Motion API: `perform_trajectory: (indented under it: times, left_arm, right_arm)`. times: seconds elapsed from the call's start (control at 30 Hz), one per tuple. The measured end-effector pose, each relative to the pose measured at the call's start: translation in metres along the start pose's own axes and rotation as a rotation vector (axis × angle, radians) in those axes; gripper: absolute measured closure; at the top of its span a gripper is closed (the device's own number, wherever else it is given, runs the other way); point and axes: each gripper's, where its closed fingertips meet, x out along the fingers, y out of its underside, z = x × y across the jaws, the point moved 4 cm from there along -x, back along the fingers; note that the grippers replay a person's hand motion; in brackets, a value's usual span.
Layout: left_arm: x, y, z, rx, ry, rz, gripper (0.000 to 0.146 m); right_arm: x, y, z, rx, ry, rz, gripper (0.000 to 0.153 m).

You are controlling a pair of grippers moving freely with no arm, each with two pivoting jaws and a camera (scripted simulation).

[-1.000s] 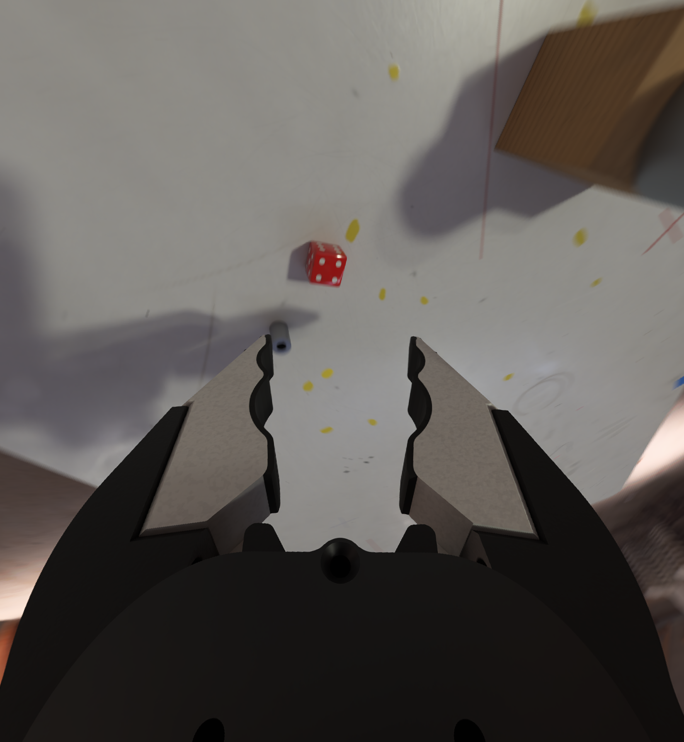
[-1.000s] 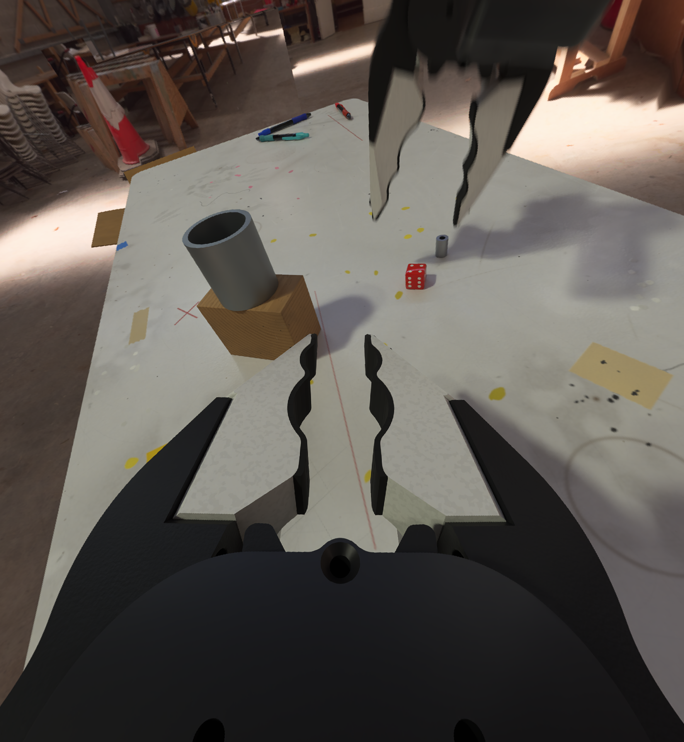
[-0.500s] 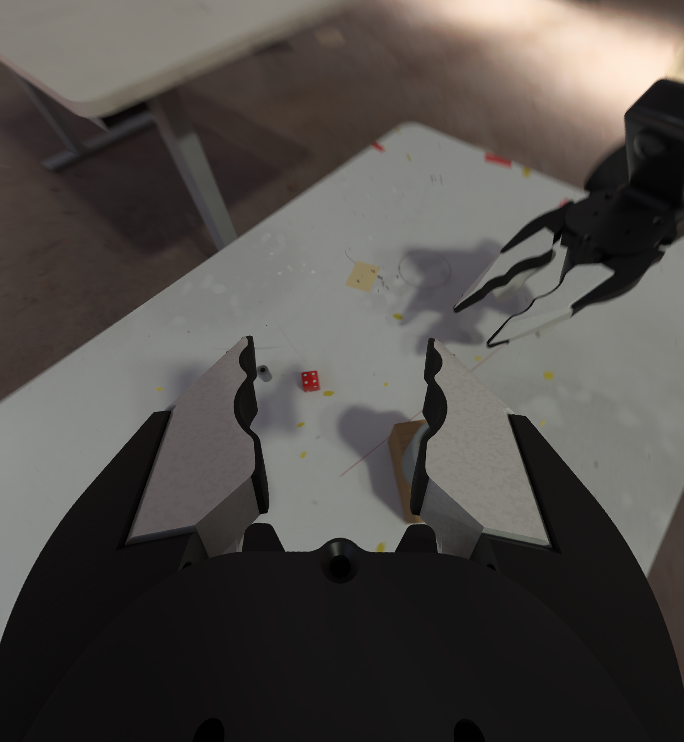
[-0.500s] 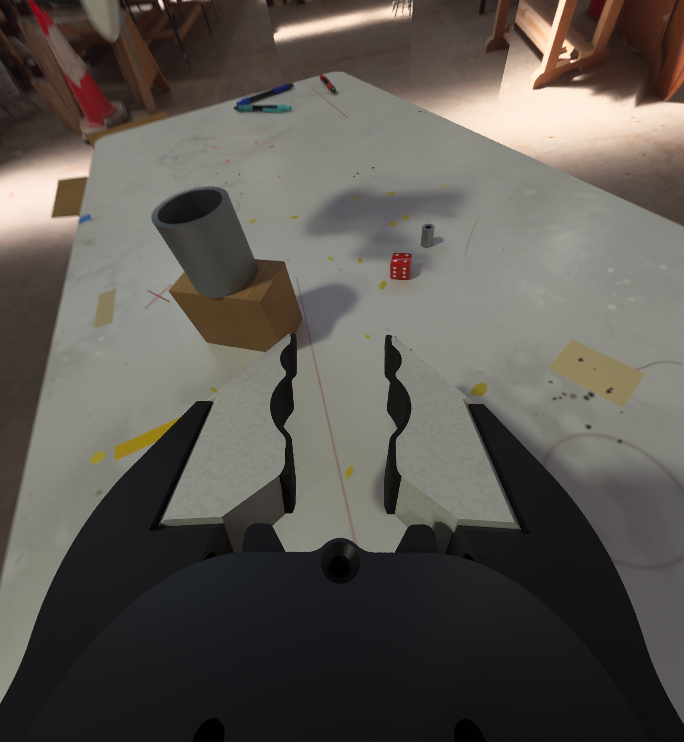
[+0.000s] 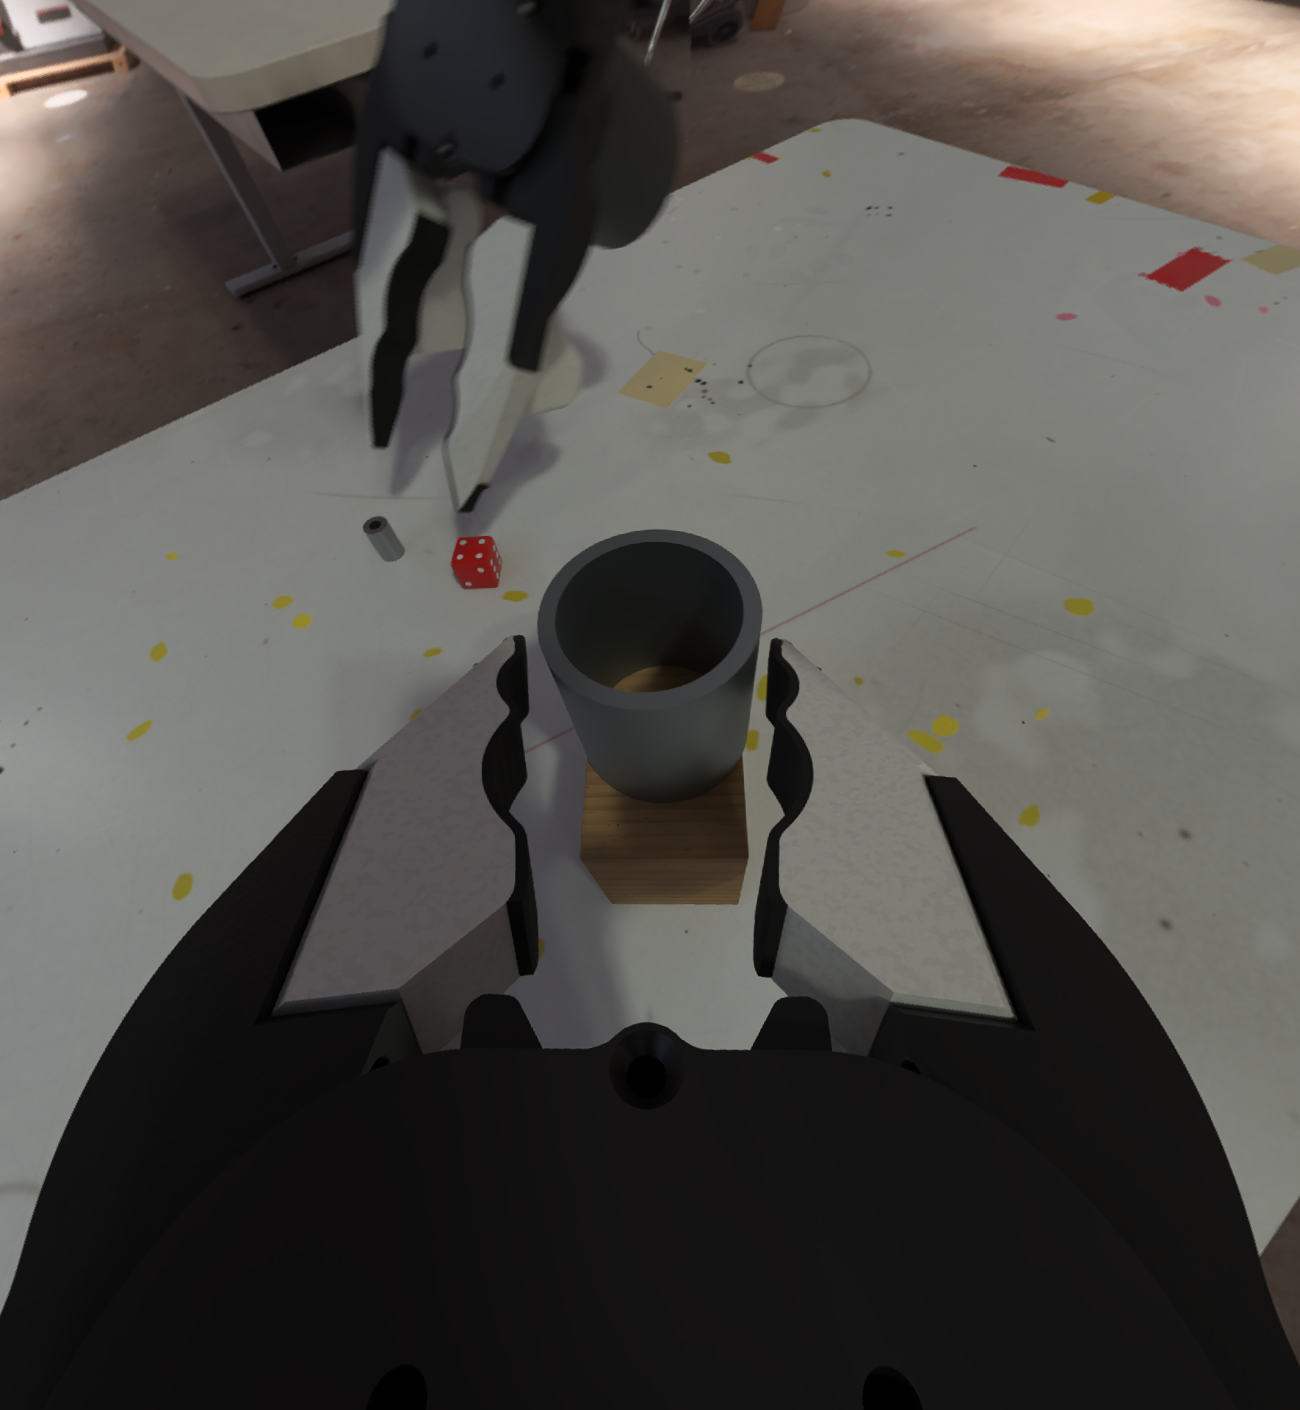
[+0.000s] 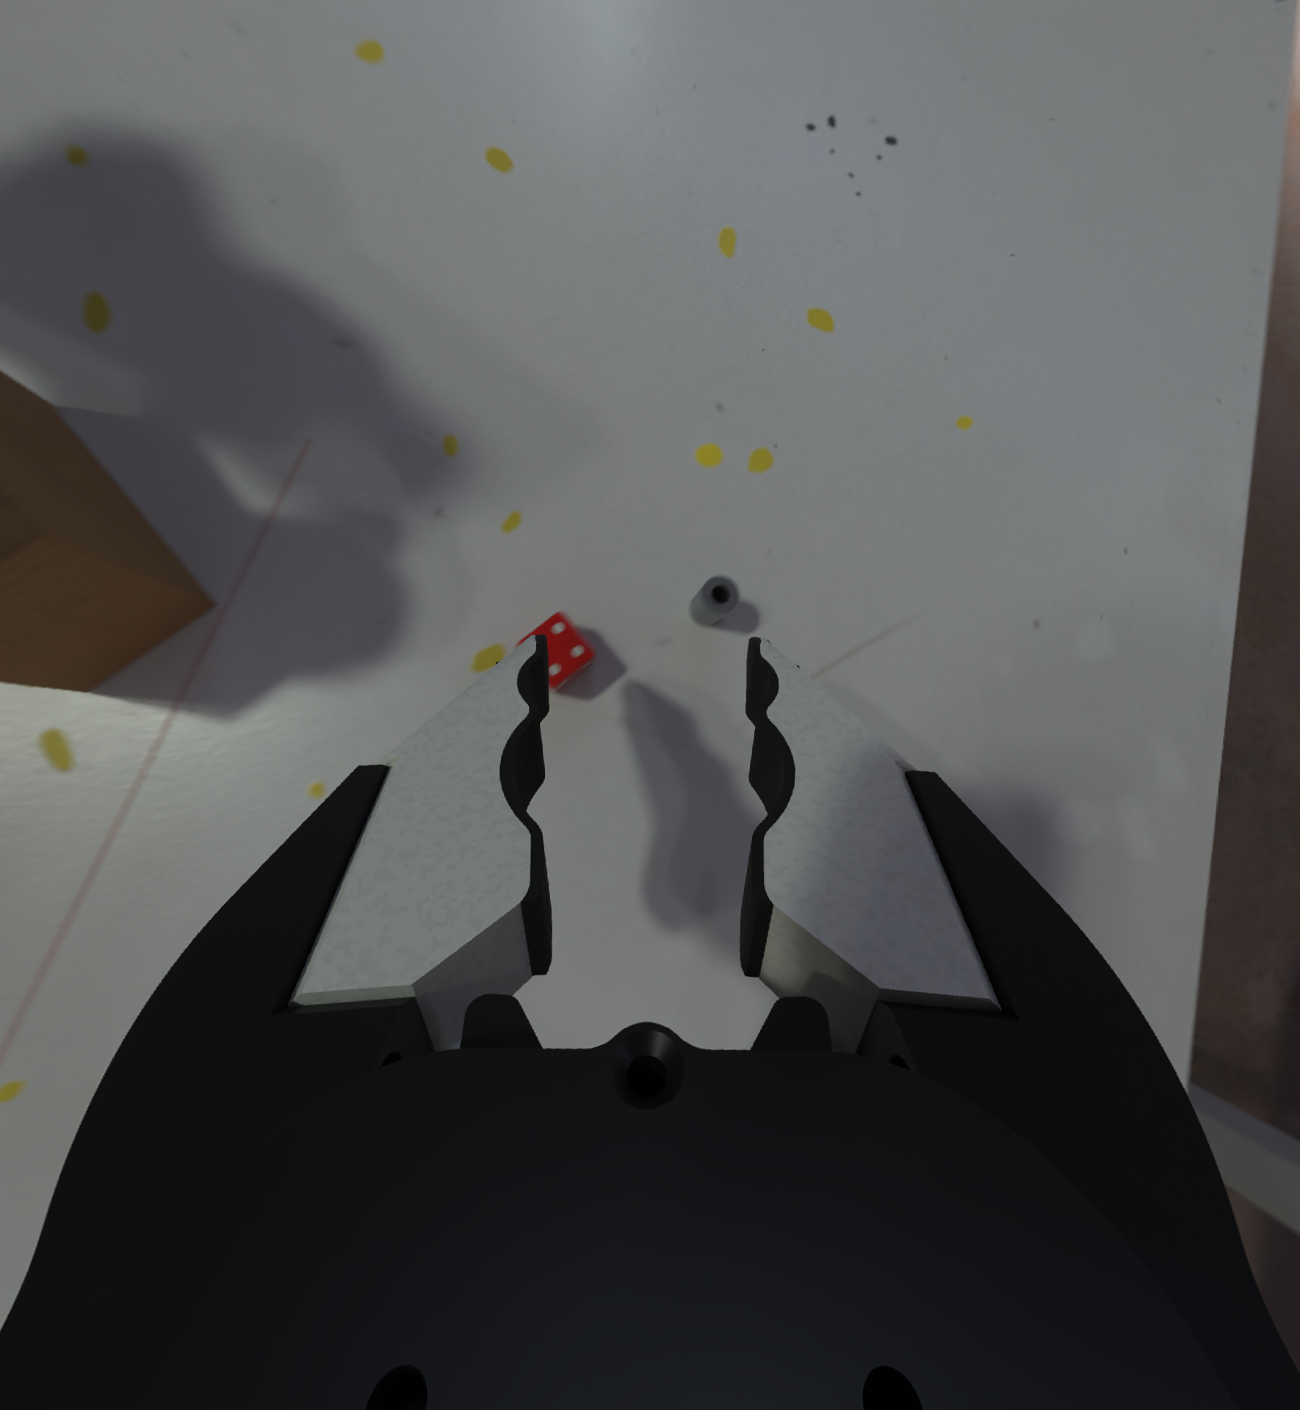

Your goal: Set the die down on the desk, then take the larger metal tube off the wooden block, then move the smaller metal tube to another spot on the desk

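Observation:
The larger metal tube [image 5: 651, 725] stands upright on the wooden block [image 5: 666, 854] on the white desk [image 5: 1089, 763]. My left gripper [image 5: 647, 648] is open, its tips on either side of the tube's upper part, a small gap on each side. The red die [image 5: 477, 562] and the smaller metal tube [image 5: 384, 538] rest on the desk beyond. My right gripper [image 5: 426, 469] hangs above them, pointing down. In the right wrist view it [image 6: 647, 645] is open and empty; the die [image 6: 574, 648] is partly behind its left fingertip, the small tube [image 6: 716, 603] stands just past the tips.
A tan tape patch [image 5: 662, 378], a drawn circle [image 5: 807, 370] and red tape [image 5: 1185, 268] mark the far desk. A second table [image 5: 250, 46] stands beyond. The desk's edge [image 6: 1273, 458] runs close on the right. The block's corner [image 6: 36, 564] is at the left.
My left gripper has swung in on the block, so the large tube now stands between its fingers. My right gripper has moved over the die and small tube, tipped downward and opened wider.

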Motion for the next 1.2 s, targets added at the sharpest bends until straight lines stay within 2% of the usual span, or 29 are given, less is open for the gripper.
perform_trajectory:
  times: [0.1,0.3,0.53,0.7,0.9,1.03,1.13,1.2]
  left_arm:
    - [-0.002,0.003,-0.002,-0.005,0.033,-0.022,0.093]
    - [-0.005,0.006,0.0,-0.029,0.078,-0.032,0.094]
    - [-0.008,0.01,0.0,-0.064,0.13,-0.042,0.095]
    - [-0.008,0.01,0.0,-0.058,0.139,-0.029,0.095]
    - [-0.01,0.012,0.002,-0.07,0.124,-0.037,0.095]
    - [-0.013,0.012,0.007,-0.076,0.093,-0.041,0.095]
    - [-0.016,0.013,0.013,-0.082,0.056,-0.044,0.095]
    - [-0.018,0.014,0.019,-0.089,0.021,-0.045,0.095]
  right_arm:
    - [0.021,-0.008,-0.015,-0.085,-0.012,0.063,0.1]
    - [0.045,-0.006,-0.024,-0.161,-0.095,0.2,0.101]
    - [0.046,0.002,-0.027,-0.124,-0.157,0.229,0.116]
    - [0.048,0.001,-0.027,-0.105,-0.173,0.218,0.141]
    - [0.045,-0.002,-0.027,-0.064,-0.105,0.223,0.141]
    - [0.015,-0.017,-0.027,0.057,0.026,0.189,0.141]
    - [-0.006,-0.009,-0.021,0.3,0.095,0.181,0.141]
    - [-0.008,0.004,-0.012,0.451,0.097,0.216,0.141]
